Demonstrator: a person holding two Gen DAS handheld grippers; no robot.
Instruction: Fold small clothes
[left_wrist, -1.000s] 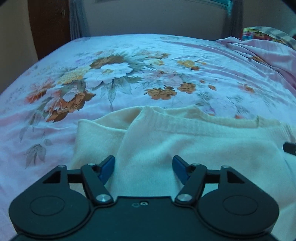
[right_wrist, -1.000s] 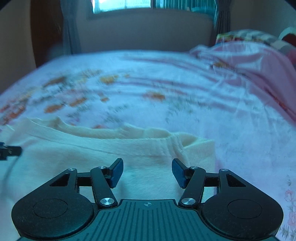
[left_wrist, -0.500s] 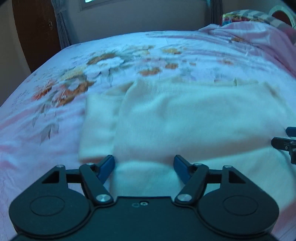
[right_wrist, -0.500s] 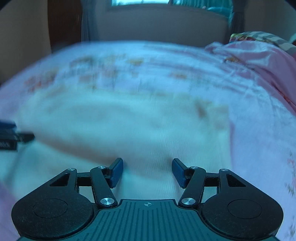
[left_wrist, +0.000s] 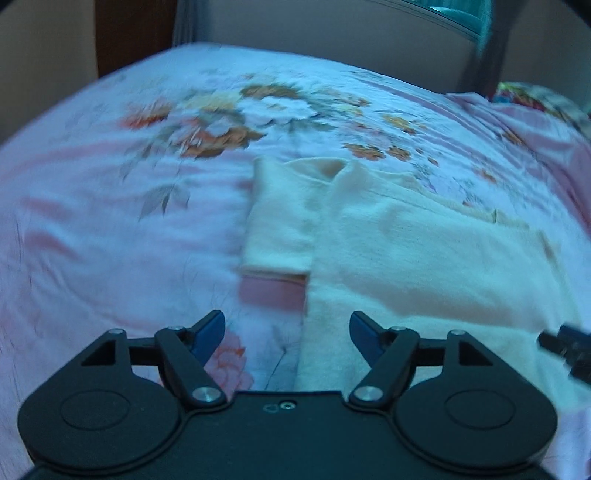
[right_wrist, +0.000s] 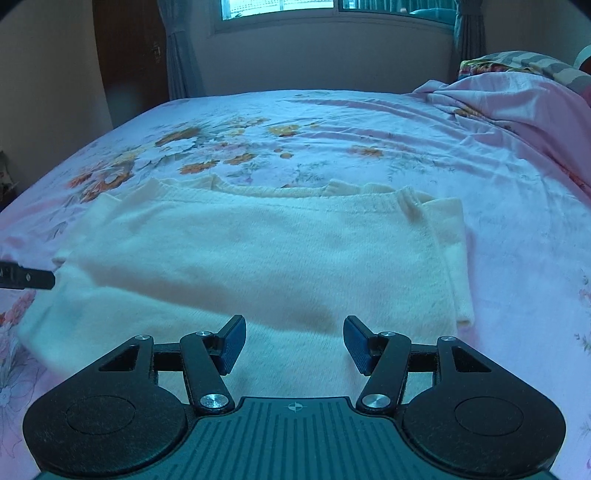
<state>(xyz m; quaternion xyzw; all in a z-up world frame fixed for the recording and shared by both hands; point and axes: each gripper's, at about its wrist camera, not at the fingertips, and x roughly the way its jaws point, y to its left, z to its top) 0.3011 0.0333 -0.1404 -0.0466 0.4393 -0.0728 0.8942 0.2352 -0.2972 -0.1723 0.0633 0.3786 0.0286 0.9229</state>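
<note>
A cream knit sweater (right_wrist: 266, 258) lies folded on the floral bedsheet (right_wrist: 332, 129), sleeves tucked in at both sides. In the left wrist view the sweater (left_wrist: 406, 251) lies ahead and to the right. My left gripper (left_wrist: 287, 332) is open and empty above the sweater's near left corner. My right gripper (right_wrist: 294, 341) is open and empty above the sweater's near edge. The tip of the left gripper (right_wrist: 26, 278) shows at the left edge of the right wrist view. The right gripper (left_wrist: 565, 349) shows at the right edge of the left wrist view.
A pink blanket (right_wrist: 517, 99) is heaped at the right side of the bed, with patterned pillows (right_wrist: 524, 64) behind it. A window (right_wrist: 332, 7) and curtains (right_wrist: 181, 48) stand beyond the bed. A dark wooden door (right_wrist: 125, 55) is at far left.
Both grippers have pulled back toward me from over the sweater, staying open. The left gripper has also shifted left, off the sweater's left edge.
</note>
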